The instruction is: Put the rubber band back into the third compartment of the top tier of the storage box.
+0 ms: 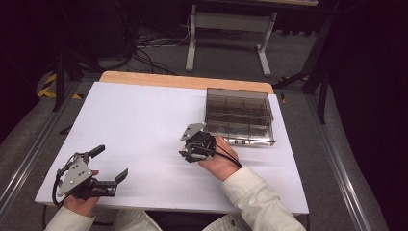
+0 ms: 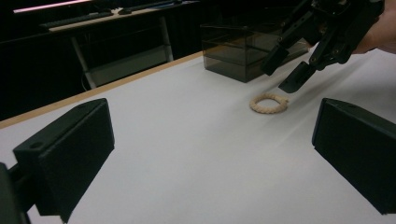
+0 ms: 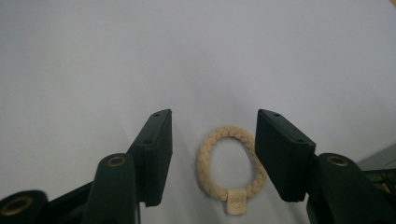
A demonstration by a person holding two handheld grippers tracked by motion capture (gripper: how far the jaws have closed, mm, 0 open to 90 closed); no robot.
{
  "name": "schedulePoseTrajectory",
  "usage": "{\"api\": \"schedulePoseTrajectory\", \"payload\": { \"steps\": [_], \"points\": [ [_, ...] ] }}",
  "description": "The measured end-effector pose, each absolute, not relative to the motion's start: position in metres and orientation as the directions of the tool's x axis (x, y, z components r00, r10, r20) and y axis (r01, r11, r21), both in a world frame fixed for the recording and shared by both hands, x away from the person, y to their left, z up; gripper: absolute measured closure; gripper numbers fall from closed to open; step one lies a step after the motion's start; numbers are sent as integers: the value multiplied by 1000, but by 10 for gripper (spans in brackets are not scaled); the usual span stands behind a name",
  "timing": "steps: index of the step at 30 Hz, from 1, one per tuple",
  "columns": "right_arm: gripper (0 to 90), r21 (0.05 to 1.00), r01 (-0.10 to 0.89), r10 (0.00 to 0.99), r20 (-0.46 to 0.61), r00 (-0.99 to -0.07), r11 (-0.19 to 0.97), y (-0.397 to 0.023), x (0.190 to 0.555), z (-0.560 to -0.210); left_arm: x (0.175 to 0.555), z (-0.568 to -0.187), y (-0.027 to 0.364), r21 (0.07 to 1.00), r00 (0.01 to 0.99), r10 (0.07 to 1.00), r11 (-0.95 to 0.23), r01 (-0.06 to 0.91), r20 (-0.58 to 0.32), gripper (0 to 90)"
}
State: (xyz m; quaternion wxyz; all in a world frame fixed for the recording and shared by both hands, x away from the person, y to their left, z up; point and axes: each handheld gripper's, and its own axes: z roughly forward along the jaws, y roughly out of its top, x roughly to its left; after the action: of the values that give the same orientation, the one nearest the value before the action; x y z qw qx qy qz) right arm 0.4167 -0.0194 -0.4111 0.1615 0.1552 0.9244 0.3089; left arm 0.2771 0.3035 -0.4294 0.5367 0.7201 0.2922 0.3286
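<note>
I hold my right gripper (image 3: 212, 154) tilted down over the white worktop (image 1: 144, 125), and its fingers (image 3: 156, 149) stand apart on either side of a beige braided cord ring with a small cream tag (image 3: 231, 168). The ring lies flat on the worktop, between the fingers, not yet pinched: I see a gap on the left, while the right finger sits so close over the braid that I cannot tell whether it touches.

From my left gripper view the ring (image 2: 269, 102) lies at about one o'clock, just below the tips of the right gripper (image 2: 287, 70). A smoked, see-through plastic box with compartments (image 1: 239, 115) stands at about one o'clock from my right hand (image 1: 219, 161), near but apart from the ring.

My left gripper (image 1: 108, 166) rests at the near left of the worktop, fingers released and wide, holding nothing.

I judge the work barely begun: the approach is made, but the pinch, the lift and whatever placing follows, likely into the box, are all left.
</note>
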Motion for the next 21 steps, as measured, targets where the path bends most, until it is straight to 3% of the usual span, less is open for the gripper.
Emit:
{"api": "schedulePoseTrajectory", "payload": {
  "steps": [21],
  "points": [
    [624,518,276,404,-149,-903,809,-12,426,-433,277,-430,303,965,616,772,-254,72,157,1]
  ]
}}
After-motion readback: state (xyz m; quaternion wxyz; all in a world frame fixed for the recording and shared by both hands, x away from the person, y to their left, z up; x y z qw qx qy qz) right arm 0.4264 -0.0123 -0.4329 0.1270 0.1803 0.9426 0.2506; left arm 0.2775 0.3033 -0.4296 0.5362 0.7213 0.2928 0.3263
